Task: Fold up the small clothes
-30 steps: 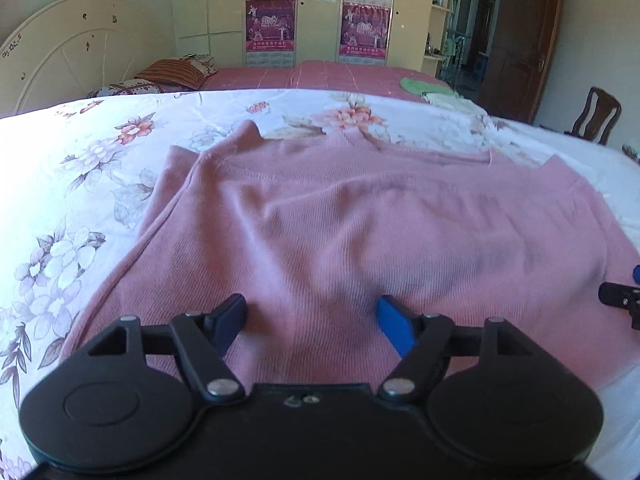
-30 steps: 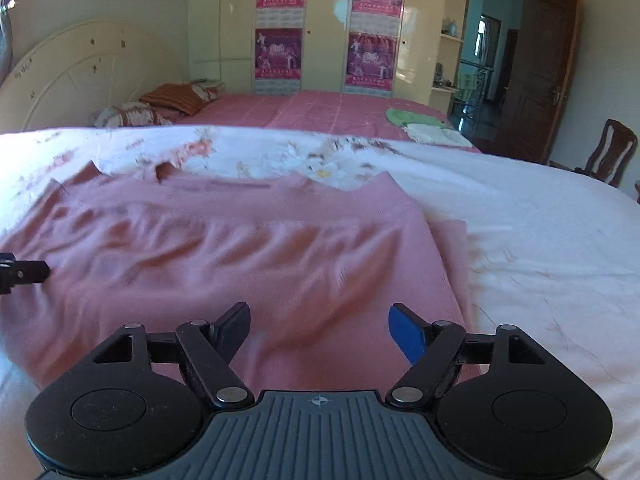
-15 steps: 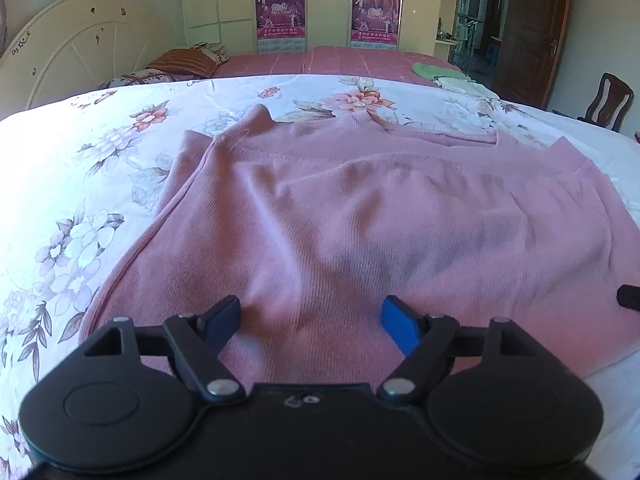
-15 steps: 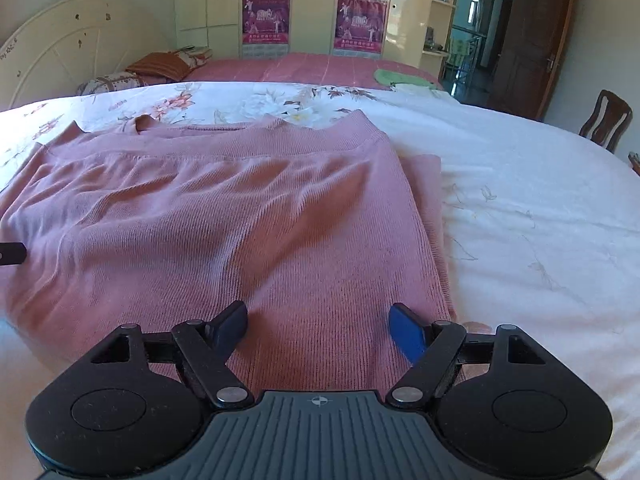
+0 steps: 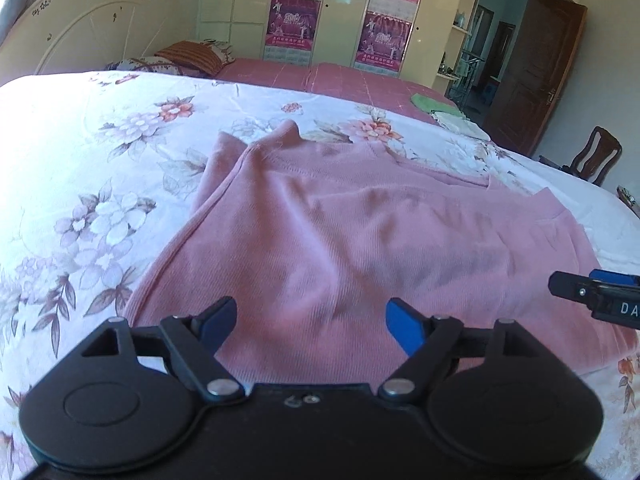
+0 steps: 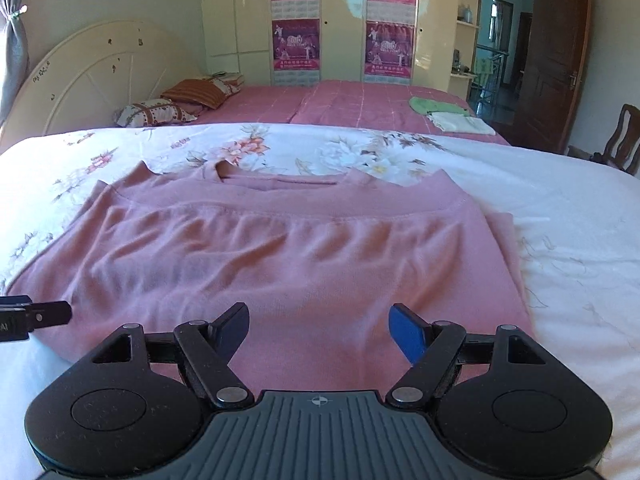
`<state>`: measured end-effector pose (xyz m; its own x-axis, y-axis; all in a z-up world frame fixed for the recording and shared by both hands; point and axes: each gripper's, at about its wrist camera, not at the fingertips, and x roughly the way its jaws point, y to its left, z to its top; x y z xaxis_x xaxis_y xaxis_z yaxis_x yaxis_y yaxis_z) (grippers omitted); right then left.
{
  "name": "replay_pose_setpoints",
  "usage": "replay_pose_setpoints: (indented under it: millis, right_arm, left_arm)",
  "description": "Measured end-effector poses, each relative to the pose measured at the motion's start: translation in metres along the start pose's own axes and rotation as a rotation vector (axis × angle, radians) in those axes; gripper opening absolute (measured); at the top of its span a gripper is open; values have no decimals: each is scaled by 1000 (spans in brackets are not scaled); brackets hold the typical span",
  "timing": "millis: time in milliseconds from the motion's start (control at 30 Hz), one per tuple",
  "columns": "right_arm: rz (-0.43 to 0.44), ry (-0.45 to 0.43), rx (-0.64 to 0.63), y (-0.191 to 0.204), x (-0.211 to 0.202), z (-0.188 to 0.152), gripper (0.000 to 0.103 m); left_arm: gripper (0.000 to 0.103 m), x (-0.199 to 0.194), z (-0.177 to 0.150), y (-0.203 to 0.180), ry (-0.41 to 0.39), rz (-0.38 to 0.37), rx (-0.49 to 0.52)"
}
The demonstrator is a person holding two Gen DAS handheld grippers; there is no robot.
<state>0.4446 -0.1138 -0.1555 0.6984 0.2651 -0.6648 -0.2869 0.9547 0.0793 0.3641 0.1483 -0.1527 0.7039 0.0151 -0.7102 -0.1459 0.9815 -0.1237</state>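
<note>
A pink knit sweater (image 5: 360,232) lies folded on the floral bedsheet, its hem band laid up near the neckline; it also shows in the right wrist view (image 6: 296,256). My left gripper (image 5: 310,320) is open and empty, just above the sweater's near left part. My right gripper (image 6: 318,326) is open and empty above the near right part. The right gripper's finger (image 5: 592,288) shows at the right edge of the left wrist view. The left gripper's finger (image 6: 36,316) shows at the left edge of the right wrist view.
The floral white sheet (image 5: 80,184) spreads around the sweater. A second bed with a pink cover (image 6: 352,104) lies beyond, with pillows (image 6: 180,102) and folded green and white cloths (image 6: 448,114). A wooden chair (image 6: 620,140) and a door (image 6: 556,60) stand at the right.
Both grippers have pulled back and risen slightly from the sweater, still open. The sweater lies as before.
</note>
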Motion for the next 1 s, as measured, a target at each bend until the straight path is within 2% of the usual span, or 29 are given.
replay_pose_setpoints:
  millis: [100,200,267,300,400,500,600,667,833,1000]
  right_arm:
    - [-12,0,-17,19,20,8,76]
    - [-91,98,-65,22,49,-7,76]
    - [-66,100,-33,12,47,-16,76]
    - [-57,108,-8,9,43,-15,76]
    - [-31,55,24,7,25,-7,76]
    - [-2,6,14,20,10,3,76]
    - [28,2,-15,35,10,6,76]
    - [41,11,-22,40,14,3,76]
    - [54,25,-17,45,23,-1,76]
    - [47,10,-17,44,30,3,76]
  left_arm:
    - [81,17,6,5,11,32,0]
    - [81,28,-2,15,59,27,15]
    - [81,21,-6,15,53,21,60]
    - [81,16,-7,17,54,9,48]
    - [82,1,-9,28,70,-30,-38]
    - [83,-11,-17,47,96,-59,-191]
    - [83,-15,-29,66,133,-84,-349]
    - [84,-18,-34,73,109,-109,-419]
    - [88,-8,-36,80,50,-160,-513]
    - [82,11,-32,83,-32,-209,-602]
